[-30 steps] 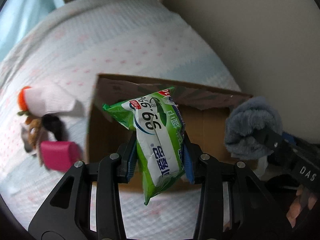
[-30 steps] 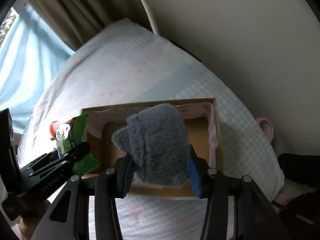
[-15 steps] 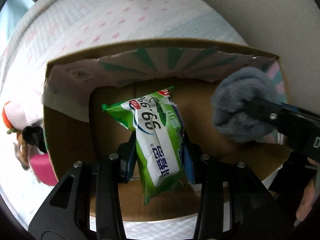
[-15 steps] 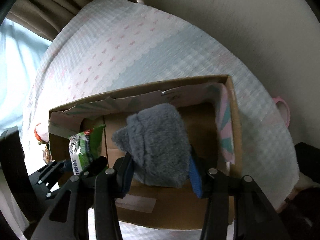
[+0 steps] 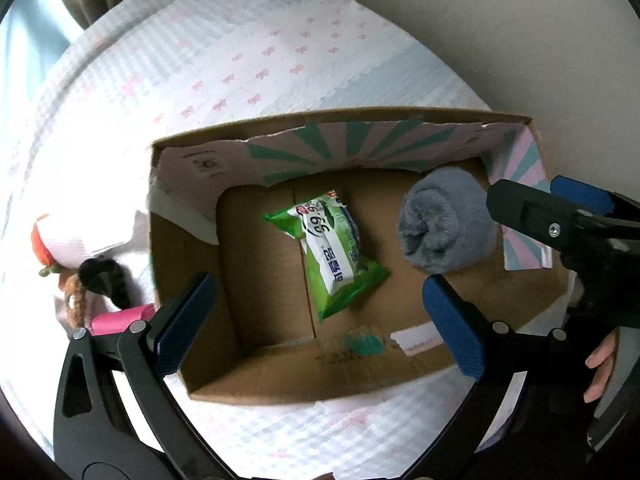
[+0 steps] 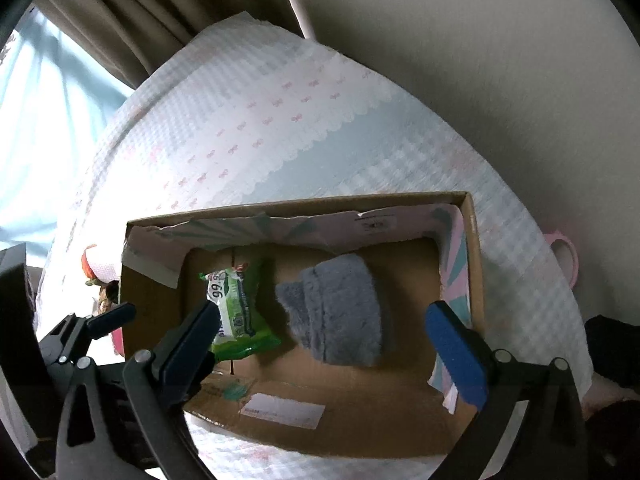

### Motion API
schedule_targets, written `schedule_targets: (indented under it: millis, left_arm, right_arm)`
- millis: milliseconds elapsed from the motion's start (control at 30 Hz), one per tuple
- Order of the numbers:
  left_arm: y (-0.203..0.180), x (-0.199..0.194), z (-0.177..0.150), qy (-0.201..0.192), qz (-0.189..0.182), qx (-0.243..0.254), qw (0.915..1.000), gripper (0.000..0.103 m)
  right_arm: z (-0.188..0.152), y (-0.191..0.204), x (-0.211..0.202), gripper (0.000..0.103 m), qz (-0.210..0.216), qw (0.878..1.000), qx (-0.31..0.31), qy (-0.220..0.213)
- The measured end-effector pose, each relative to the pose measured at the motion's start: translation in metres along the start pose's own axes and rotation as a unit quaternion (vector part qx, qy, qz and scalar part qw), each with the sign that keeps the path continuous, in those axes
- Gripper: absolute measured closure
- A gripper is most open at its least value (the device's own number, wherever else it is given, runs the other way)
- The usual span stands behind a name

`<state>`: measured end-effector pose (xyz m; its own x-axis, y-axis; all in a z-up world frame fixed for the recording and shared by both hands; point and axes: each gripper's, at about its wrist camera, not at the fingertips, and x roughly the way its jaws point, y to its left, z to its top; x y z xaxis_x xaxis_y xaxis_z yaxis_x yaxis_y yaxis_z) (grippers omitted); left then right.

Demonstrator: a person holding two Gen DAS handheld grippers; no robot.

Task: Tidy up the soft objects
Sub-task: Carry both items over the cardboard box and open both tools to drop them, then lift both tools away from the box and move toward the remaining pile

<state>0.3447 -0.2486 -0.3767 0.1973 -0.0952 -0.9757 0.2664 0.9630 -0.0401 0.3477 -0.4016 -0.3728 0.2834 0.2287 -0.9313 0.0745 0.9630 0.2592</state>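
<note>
Two handheld grippers are hanging over an open brown cardboard box (image 5: 224,380) sitting on a white quilted bedspread with pink bows (image 5: 240,80). The left gripper (image 5: 320,320) is pointing steeply down with its blue-padded jaws spread wide; they have just been opening, and nothing is between them now. Released beneath it, a green and white plastic pack of wet wipes (image 5: 332,256) is lying on the box floor, near the centre. The right gripper (image 6: 332,344) is likewise standing wide, its jaws freshly opened and empty. Below it a rolled grey fluffy fabric item (image 6: 340,312) is resting at about three o'clock from the wipes, close to the box's right wall.

Both soft things appear dropped side by side so each keeps its own patch of floor. Bare cardboard is remaining at nine o'clock of the wipes. Outside the box, at nine o'clock in the left view, a small heap including a pink object (image 5: 120,316) is waiting, seemingly next.
</note>
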Motion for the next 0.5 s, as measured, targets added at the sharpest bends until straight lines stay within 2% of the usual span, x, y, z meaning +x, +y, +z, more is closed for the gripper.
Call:
schedule_targets:
  millis: [233, 500]
  left_arm:
    - [0.004, -0.04, -0.005, -0.035, -0.009, -0.007, 0.9993, 0.001]
    - [0.013, -0.121, -0.028, -0.091, -0.011, -0.016, 0.9956, 0.001]
  right_arm:
    - [-0.007, 0.009, -0.039, 0.001, -0.008, 1.0, -0.004, -0.021]
    - [-0.023, 0.034, -0.117, 0.001, -0.024, 0.996, -0.013, -0.085]
